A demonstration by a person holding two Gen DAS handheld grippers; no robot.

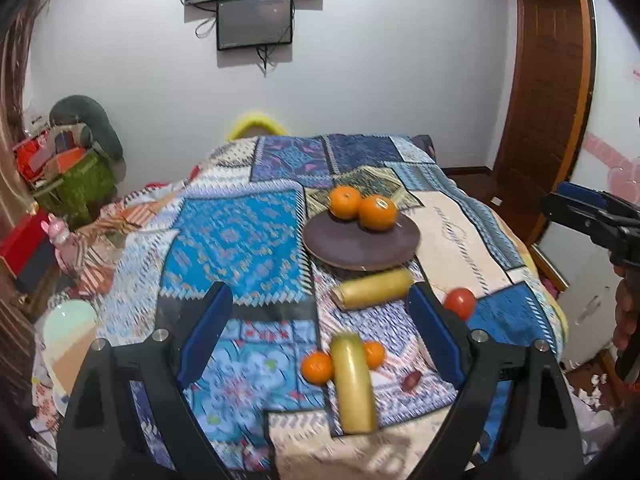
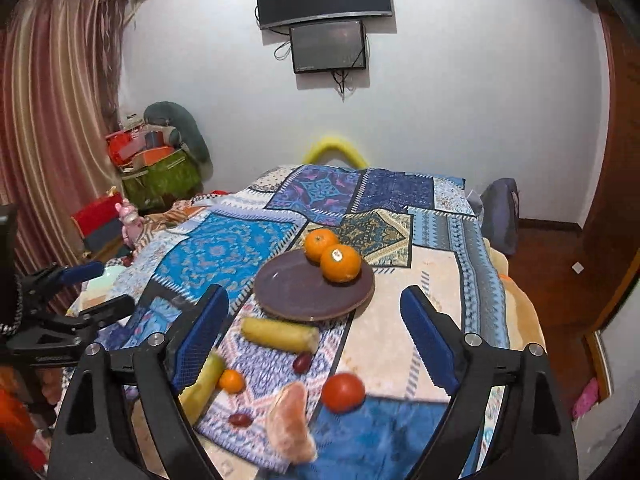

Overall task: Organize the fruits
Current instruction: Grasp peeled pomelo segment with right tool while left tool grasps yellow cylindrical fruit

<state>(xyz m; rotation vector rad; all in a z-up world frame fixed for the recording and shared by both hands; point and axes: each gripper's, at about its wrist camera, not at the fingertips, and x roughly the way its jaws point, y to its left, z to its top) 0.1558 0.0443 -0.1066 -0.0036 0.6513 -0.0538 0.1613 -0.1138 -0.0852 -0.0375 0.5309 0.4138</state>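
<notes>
Left tongs [image 1: 320, 320] and right tongs [image 2: 314, 320]: black triangular arms with cut-outs, ribbed blue pads [image 1: 206, 332] on the inner faces, silver screws [image 1: 161, 335] behind each pad.

Your left gripper [image 1: 320, 328] hangs over the patchwork blanket [image 1: 240, 236] with its blue pads spread wide and nothing between them. Ahead of it, a brown plate [image 1: 360, 246] carries 2 oranges [image 1: 345, 202] touching each other at its far edge. Just in front of the plate lies 1 banana [image 1: 374, 288] crosswise, with a tomato [image 1: 460, 302] near its right end. Closer to you, a 2nd banana [image 1: 354, 384] points lengthwise between 2 small oranges [image 1: 317, 367], both touching it. A dark grape [image 1: 411, 380] sits just to the right. Your right gripper [image 1: 580, 216] shows at the right edge, apart from the fruit.
</notes>
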